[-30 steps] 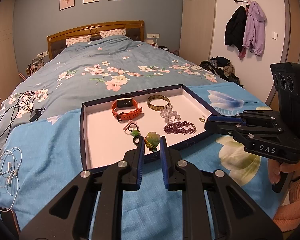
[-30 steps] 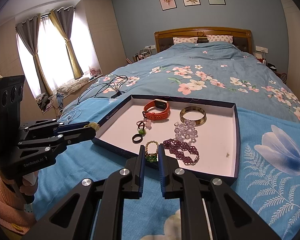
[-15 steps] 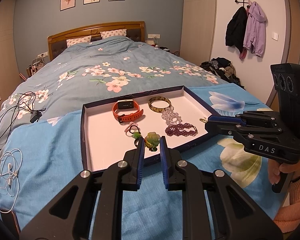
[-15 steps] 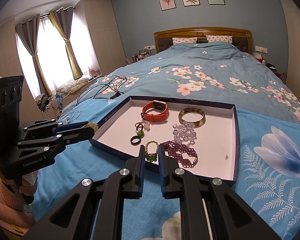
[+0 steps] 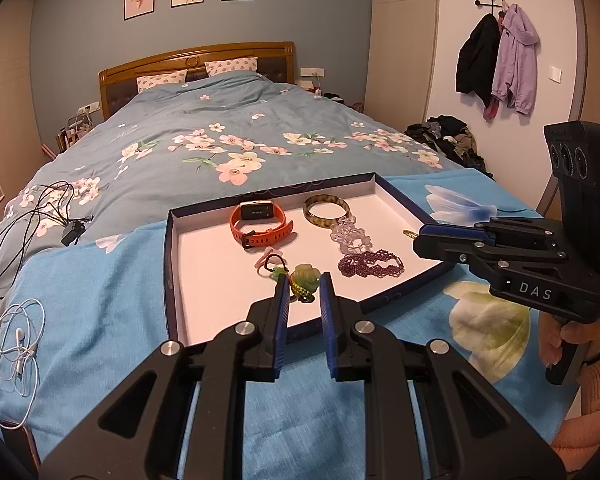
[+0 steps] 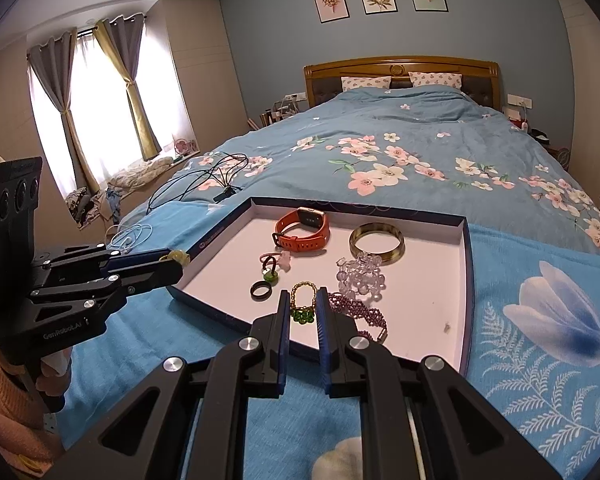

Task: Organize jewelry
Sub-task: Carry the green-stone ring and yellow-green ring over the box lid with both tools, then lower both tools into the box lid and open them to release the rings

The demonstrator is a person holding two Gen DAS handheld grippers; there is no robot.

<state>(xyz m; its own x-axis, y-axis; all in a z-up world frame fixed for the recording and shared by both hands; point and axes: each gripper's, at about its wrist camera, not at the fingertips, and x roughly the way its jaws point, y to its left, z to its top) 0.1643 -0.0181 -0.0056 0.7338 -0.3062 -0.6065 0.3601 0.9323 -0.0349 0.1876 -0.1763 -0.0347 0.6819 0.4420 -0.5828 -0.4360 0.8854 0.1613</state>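
A dark-rimmed tray (image 5: pixel 171 248) with a pale floor lies on the bed. In it lie an orange watch (image 5: pixel 260 222), a mottled bangle (image 5: pixel 326 209), a clear bead bracelet (image 5: pixel 350 235), a purple bead bracelet (image 5: pixel 370 264), a pink and green hair tie (image 5: pixel 271 265) and a black ring (image 6: pixel 262 291). My left gripper (image 5: pixel 303 285) is shut on a pale green jade pendant (image 5: pixel 306 277) with a braided cord, above the tray's near edge. My right gripper (image 6: pixel 303 309) is shut on a gold chain with green beads (image 6: pixel 303 314); it also shows in the left wrist view (image 5: pixel 418 235).
The tray sits on a light blue blanket (image 5: pixel 100 312) over a floral duvet. White earphones (image 5: pixel 18 336) and black cables (image 5: pixel 28 216) lie to the left. Clothes hang on a wall hook (image 5: pixel 500 52) at right. The window (image 6: pixel 100 96) is at far left.
Both grippers have drawn back slightly from the tray with their pieces. Nothing was let go.
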